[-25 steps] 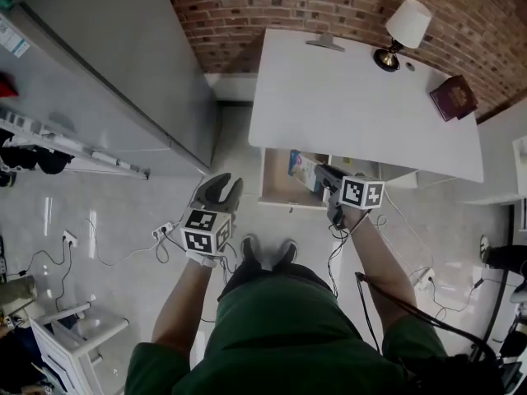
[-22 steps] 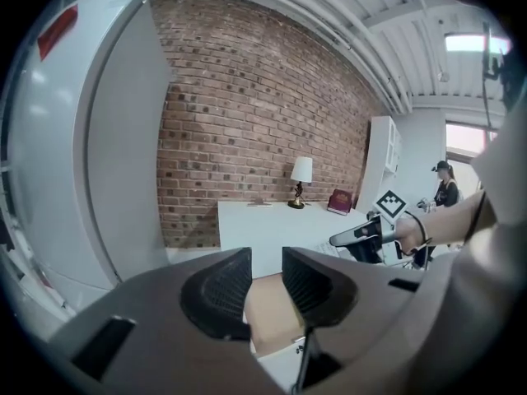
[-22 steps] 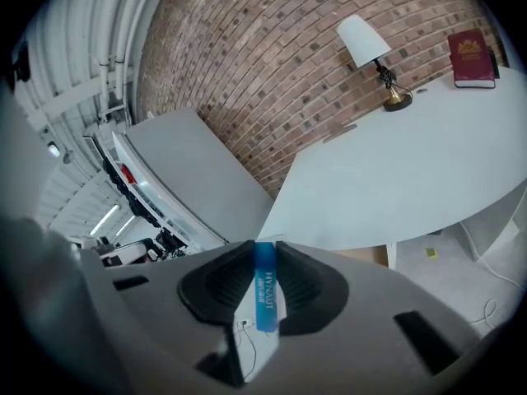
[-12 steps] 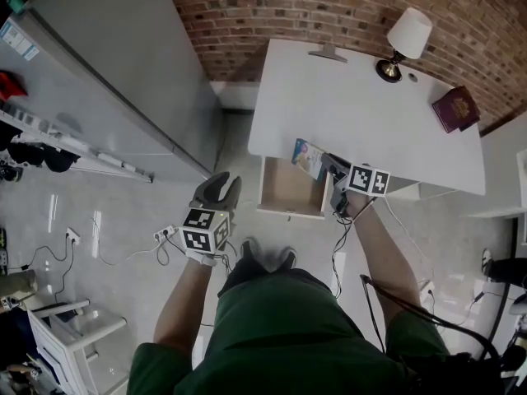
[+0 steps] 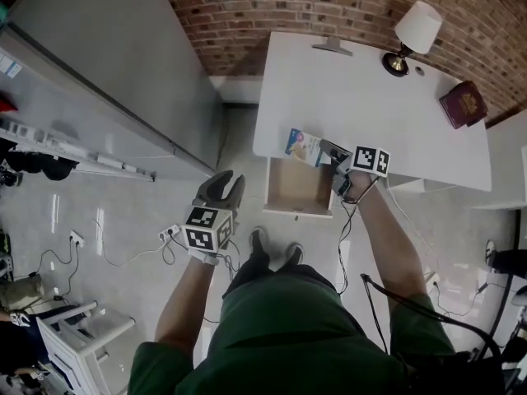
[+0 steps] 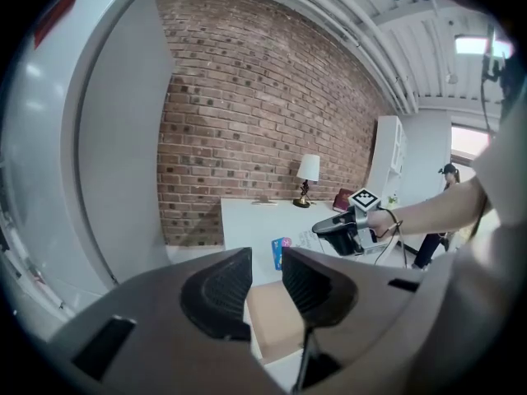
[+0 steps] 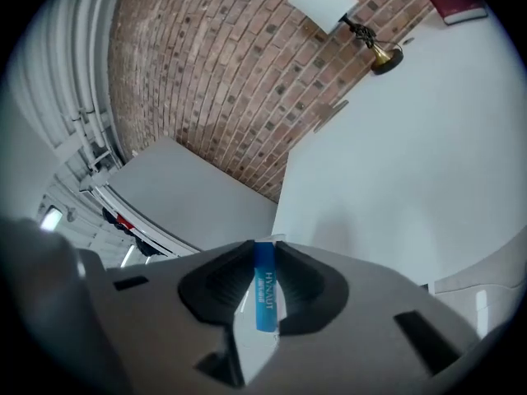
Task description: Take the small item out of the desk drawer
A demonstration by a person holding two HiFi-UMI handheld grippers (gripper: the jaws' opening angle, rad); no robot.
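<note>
The small item is a flat blue and white box [image 5: 301, 146]. My right gripper [image 5: 325, 149] is shut on it and holds it over the front edge of the white desk [image 5: 370, 97], just above the open wooden drawer [image 5: 298, 210]. In the right gripper view the box's blue edge [image 7: 265, 295] stands upright, pinched between the pads. My left gripper [image 5: 220, 189] hangs over the floor to the left of the drawer, open by a narrow gap with nothing in it. The left gripper view looks past its jaws [image 6: 265, 262] at the drawer [image 6: 276, 327] and the box [image 6: 281, 252].
A table lamp [image 5: 412, 31] and a dark red book [image 5: 465, 103] sit at the desk's far right. A tall grey cabinet [image 5: 107, 72] stands to the left. Cables and a power strip [image 5: 169, 233] lie on the floor near the person's feet [image 5: 272, 249].
The right gripper has carried the box out of the drawer and away from the person, to the desk's front edge, rolling a little. The left gripper has hardly shifted.
</note>
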